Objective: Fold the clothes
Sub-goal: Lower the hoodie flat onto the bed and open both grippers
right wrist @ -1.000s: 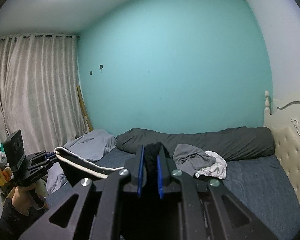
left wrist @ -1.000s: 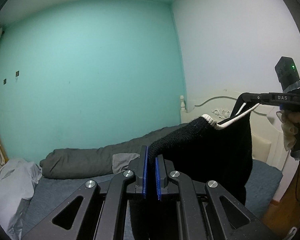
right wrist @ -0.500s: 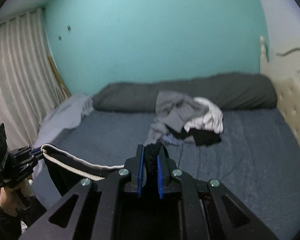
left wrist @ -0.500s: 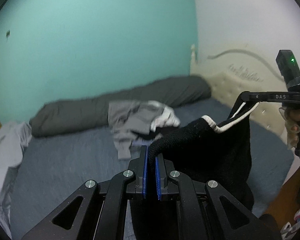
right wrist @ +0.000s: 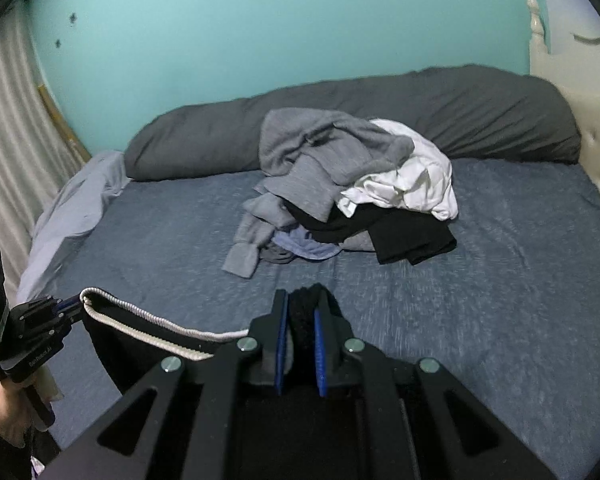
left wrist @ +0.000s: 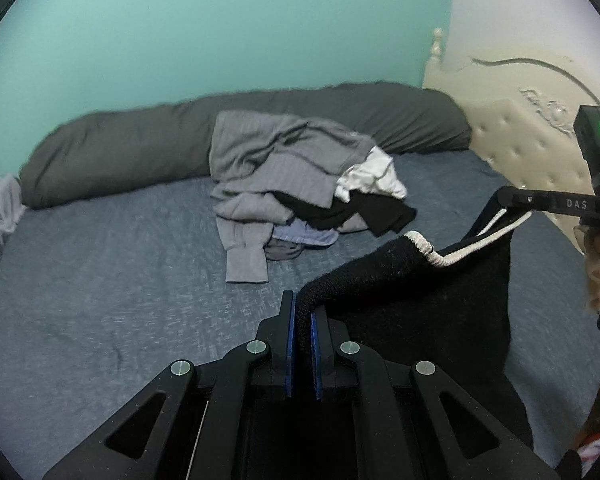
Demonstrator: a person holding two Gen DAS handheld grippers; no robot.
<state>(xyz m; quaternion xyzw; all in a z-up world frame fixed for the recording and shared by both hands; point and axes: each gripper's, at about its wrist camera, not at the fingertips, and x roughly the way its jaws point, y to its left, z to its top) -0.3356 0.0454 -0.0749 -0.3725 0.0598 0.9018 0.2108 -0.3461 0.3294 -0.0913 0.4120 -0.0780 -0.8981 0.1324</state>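
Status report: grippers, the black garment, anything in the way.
Left gripper and right gripper both shut on black knit garment with white cord. Mixed clothes pile beyond on blue bed.

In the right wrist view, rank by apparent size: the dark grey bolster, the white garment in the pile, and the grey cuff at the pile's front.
1. dark grey bolster
2. white garment
3. grey cuff

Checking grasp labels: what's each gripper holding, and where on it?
Both are shut on one black knit garment: left gripper and right gripper each pinch its upper edge, which has white cord trim, at opposite ends.
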